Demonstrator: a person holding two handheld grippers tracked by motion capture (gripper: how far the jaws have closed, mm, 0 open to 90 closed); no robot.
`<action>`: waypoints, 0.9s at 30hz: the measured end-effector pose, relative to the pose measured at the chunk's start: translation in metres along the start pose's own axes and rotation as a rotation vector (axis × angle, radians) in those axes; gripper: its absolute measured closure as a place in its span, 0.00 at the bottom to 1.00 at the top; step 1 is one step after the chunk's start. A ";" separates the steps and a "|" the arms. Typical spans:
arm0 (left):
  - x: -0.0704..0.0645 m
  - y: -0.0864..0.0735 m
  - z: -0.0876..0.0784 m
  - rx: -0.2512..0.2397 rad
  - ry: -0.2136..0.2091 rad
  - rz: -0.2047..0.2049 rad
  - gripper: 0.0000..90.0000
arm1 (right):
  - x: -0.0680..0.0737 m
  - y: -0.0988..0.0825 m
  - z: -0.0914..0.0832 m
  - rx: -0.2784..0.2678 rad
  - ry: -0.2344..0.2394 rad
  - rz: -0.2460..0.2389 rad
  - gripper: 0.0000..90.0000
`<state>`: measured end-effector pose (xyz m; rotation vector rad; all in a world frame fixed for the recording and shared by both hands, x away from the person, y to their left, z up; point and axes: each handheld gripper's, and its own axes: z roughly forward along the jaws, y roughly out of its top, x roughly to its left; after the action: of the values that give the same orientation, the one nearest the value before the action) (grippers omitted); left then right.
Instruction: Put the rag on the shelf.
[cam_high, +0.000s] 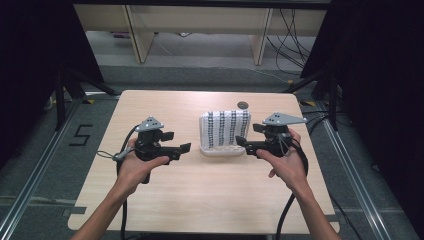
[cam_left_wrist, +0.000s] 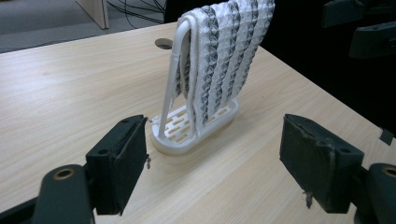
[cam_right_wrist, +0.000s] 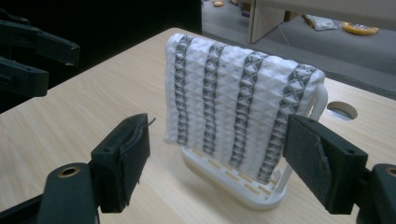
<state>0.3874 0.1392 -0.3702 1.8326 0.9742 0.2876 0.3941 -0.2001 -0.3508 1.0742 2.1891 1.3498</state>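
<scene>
A white cloth with dark grey patterned stripes (cam_high: 226, 129) hangs over the upright hoop of a white slotted rack (cam_high: 220, 150) at the middle of the table. My left gripper (cam_high: 177, 141) is to the left of the rack, with its jaws open and empty, pointing at it. My right gripper (cam_high: 248, 136) is close to the rack's right end, open too. In the left gripper view the rack (cam_left_wrist: 184, 135) and the cloth (cam_left_wrist: 219, 56) stand end-on just beyond my left gripper (cam_left_wrist: 215, 127). In the right gripper view the cloth (cam_right_wrist: 233, 98) hangs broadside ahead of my right gripper (cam_right_wrist: 219, 126).
The pale wooden table (cam_high: 200, 200) has a round cable hole (cam_high: 243, 105) just behind the rack. Black curtains flank both sides. On the floor beyond the table are wooden furniture legs and loose cables (cam_high: 290, 35). Cables trail from both grippers off the table's front edge.
</scene>
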 end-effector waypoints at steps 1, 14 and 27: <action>0.000 -0.001 0.000 -0.008 -0.008 0.000 0.25 | 0.000 0.000 0.000 0.000 0.000 0.000 0.27; -0.001 -0.014 -0.001 0.004 0.006 0.017 0.25 | 0.003 -0.016 -0.001 0.012 0.009 -0.030 0.26; -0.009 -0.030 0.003 0.024 0.005 0.061 0.25 | 0.010 -0.033 -0.001 0.029 0.041 -0.003 0.26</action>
<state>0.3683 0.1360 -0.3950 1.8861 0.9300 0.3187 0.3730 -0.2019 -0.3786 1.0620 2.2449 1.3548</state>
